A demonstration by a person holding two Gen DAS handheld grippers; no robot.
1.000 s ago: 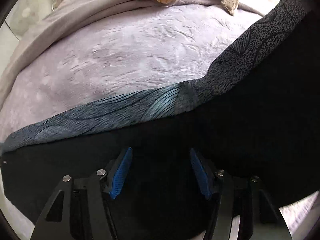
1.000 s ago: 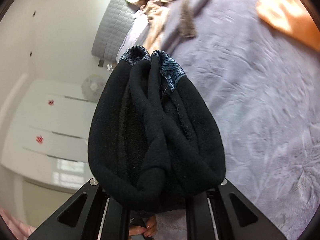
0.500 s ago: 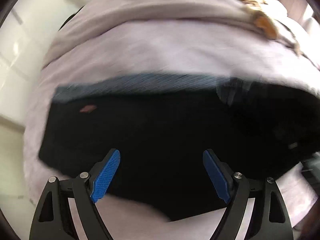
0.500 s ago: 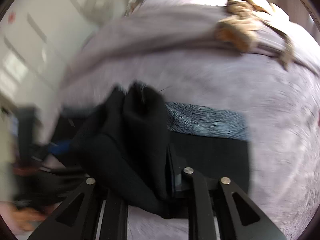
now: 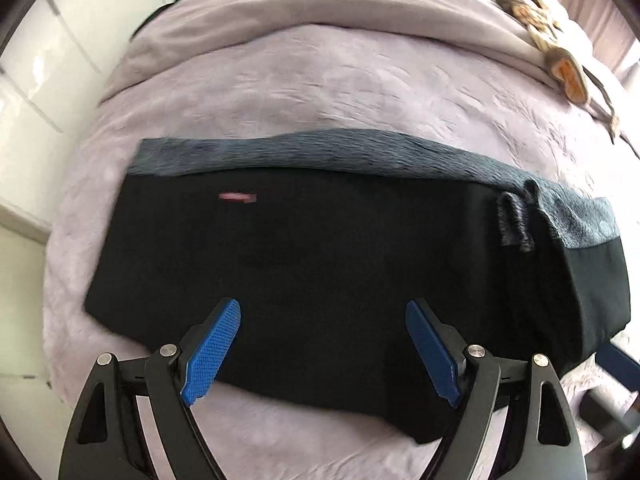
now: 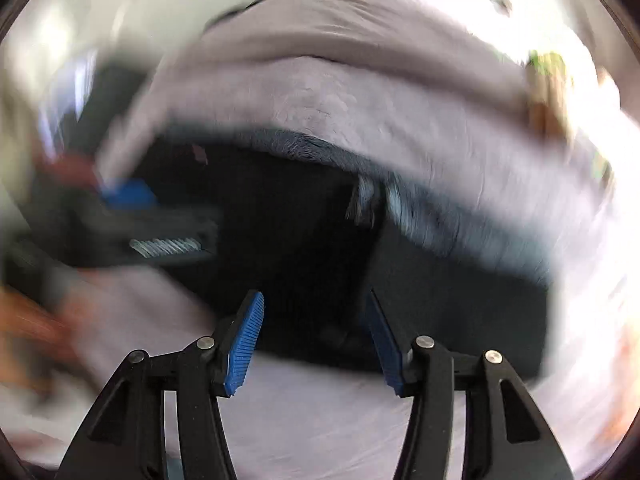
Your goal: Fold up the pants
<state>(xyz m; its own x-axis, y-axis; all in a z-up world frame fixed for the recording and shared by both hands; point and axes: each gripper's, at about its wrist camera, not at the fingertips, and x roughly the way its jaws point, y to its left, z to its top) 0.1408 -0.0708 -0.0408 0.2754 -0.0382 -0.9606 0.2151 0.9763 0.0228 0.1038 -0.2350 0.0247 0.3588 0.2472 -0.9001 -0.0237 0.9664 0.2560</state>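
Pants (image 5: 320,248) straight ahead of both tongs, lying flat on the lilac bedspread (image 5: 304,80), long axis running crosswise to the way my fingers point. I've got the left gripper (image 5: 322,346) hanging over the near edge, jaws spread wide, nothing between the blue pads (image 5: 212,354), cloth only underneath them. Right gripper (image 6: 314,342) now: its jaws are opening as I speak, and nothing is pinched there, the dark fabric sits just beyond the tips. That view is badly smeared, so I won't swear to fine detail. Off to its left I can make out the other tool as a blur.

Look of the thing: black fleece-like cloth, already doubled into a long band, with a grey-blue patterned strip (image 5: 340,152) showing along the far edge. Small reddish tag (image 5: 237,197) toward the left end. Toward the right end, a rumpled tuck (image 5: 516,220) where layers bunch up and the patterned side peeks out.

My read: each tong is nearest its own end, so the next fold would bring one short end across to the other, and that bunched spot wants smoothing first.
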